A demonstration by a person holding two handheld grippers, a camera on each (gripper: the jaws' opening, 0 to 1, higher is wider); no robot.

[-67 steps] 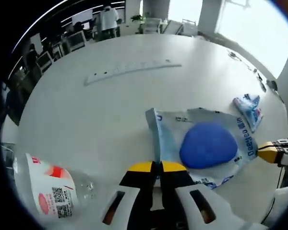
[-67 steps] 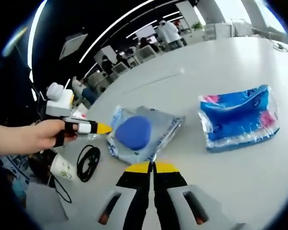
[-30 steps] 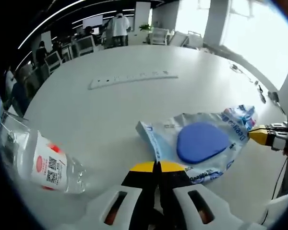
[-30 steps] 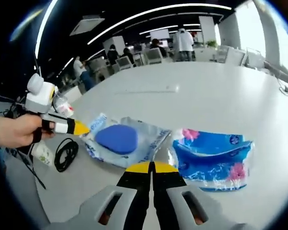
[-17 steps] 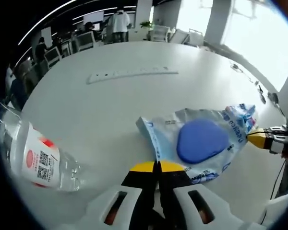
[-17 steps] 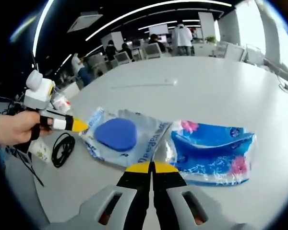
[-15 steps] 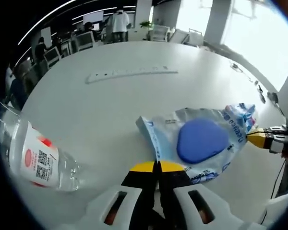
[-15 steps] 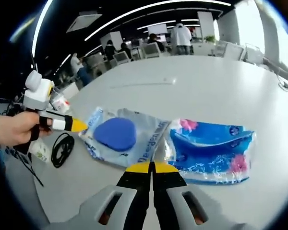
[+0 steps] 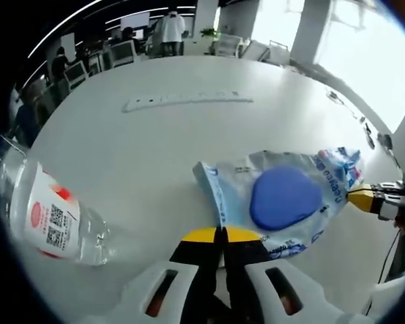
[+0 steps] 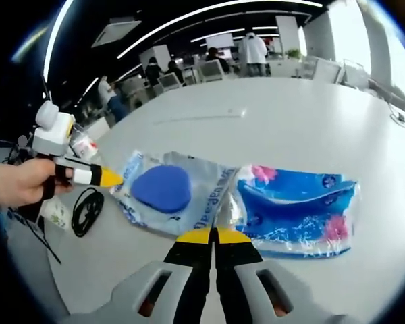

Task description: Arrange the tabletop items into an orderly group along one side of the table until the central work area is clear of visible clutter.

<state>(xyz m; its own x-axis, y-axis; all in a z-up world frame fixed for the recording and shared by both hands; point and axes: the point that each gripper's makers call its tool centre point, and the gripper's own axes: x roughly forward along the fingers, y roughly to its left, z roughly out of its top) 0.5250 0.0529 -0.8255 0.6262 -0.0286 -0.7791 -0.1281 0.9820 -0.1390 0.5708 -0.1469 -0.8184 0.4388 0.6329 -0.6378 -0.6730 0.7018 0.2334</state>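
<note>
A clear plastic bag (image 9: pixel 237 177) with a blue pad (image 9: pixel 283 198) inside lies on the white table (image 9: pixel 155 148). Its near-left edge runs down into my left gripper (image 9: pixel 221 235), whose yellow-tipped jaws are shut on the film. The right gripper (image 9: pixel 364 199) comes in from the right and touches the bag's far edge. In the right gripper view the same bag (image 10: pixel 209 192) lies beside a blue tissue pack (image 10: pixel 298 210), the two edges touching. My right gripper (image 10: pixel 214 236) is shut on the bag's near corner. The left gripper (image 10: pixel 101 177), held by a hand (image 10: pixel 20 182), meets the bag's left corner.
A clear water bottle (image 9: pixel 46 214) with a white and red label lies on its side at the left. A white power strip (image 9: pixel 187 101) lies farther back. A black cable (image 10: pixel 85 210) and a paper cup (image 10: pixel 54 212) are off the table's left edge. People and chairs stand far behind.
Since 2.2 s ago the bag has come up against the blue tissue pack. In the last half second almost nothing has moved; both grippers stay shut at the bag's edges.
</note>
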